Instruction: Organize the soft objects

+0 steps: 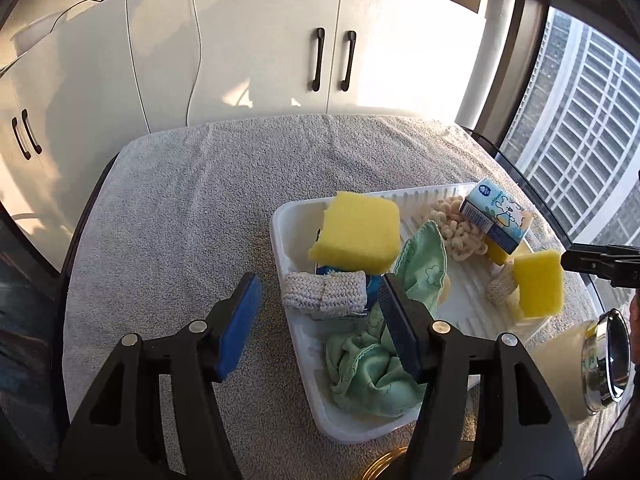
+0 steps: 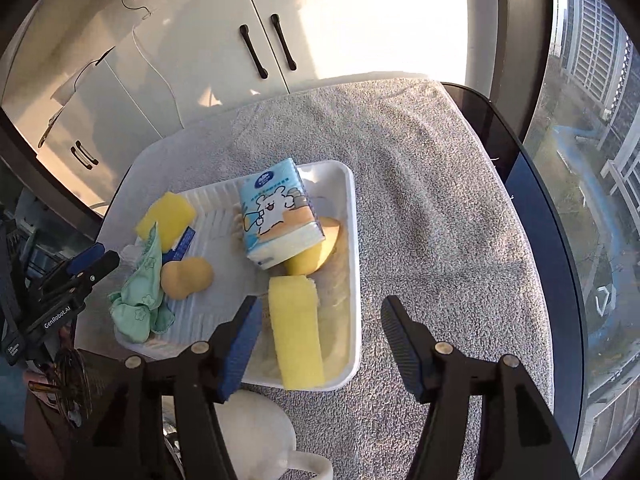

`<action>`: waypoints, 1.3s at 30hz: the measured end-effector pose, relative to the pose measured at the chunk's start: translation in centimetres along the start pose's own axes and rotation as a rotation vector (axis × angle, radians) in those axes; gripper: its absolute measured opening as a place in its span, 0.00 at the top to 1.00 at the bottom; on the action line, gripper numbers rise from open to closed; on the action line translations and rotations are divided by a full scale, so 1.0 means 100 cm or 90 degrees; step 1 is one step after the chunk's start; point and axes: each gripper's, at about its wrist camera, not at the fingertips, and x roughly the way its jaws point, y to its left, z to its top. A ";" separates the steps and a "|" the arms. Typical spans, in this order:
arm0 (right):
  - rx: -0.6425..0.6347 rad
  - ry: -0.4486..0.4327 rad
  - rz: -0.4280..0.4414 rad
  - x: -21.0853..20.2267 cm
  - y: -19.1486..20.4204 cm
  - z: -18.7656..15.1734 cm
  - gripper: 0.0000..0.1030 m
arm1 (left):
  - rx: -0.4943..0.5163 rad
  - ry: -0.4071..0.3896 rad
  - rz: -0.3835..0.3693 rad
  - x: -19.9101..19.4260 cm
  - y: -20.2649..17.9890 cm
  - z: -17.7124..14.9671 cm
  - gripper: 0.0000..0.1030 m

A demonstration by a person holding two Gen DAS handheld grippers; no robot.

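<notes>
A white tray (image 1: 288,248) on the grey towel holds soft things: a big yellow sponge (image 1: 356,232), a knitted white cloth (image 1: 324,292), a green cloth (image 1: 372,360), a blue tissue pack (image 1: 496,216), a small yellow sponge (image 1: 538,284) and beige loofah pieces (image 1: 456,228). My left gripper (image 1: 320,324) is open and empty over the tray's near left edge. In the right wrist view, my right gripper (image 2: 320,340) is open and empty above the tray's near right corner (image 2: 352,368), over a yellow sponge (image 2: 296,336). The tissue pack (image 2: 276,216) and green cloth (image 2: 144,292) lie beyond.
The grey towel (image 1: 192,208) covers a dark glass table (image 2: 532,216). White cabinets (image 1: 260,48) stand behind. A large window (image 2: 592,160) runs along the right. A white mug (image 2: 260,432) and a round metal-rimmed object (image 1: 608,360) sit near the front edge.
</notes>
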 end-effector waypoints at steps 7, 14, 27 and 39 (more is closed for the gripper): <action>0.030 -0.004 -0.025 -0.009 -0.029 -0.018 0.37 | -0.021 -0.019 0.024 -0.019 0.017 -0.018 0.42; 0.071 0.002 -0.059 -0.012 -0.058 -0.049 0.37 | -0.082 -0.013 0.074 -0.032 0.045 -0.048 0.42; 0.089 -0.025 -0.139 -0.047 -0.071 -0.140 0.20 | -0.109 -0.007 0.143 -0.078 0.060 -0.143 0.42; 0.052 -0.035 -0.118 -0.084 -0.020 -0.218 0.20 | -0.107 -0.021 0.162 -0.123 0.030 -0.209 0.42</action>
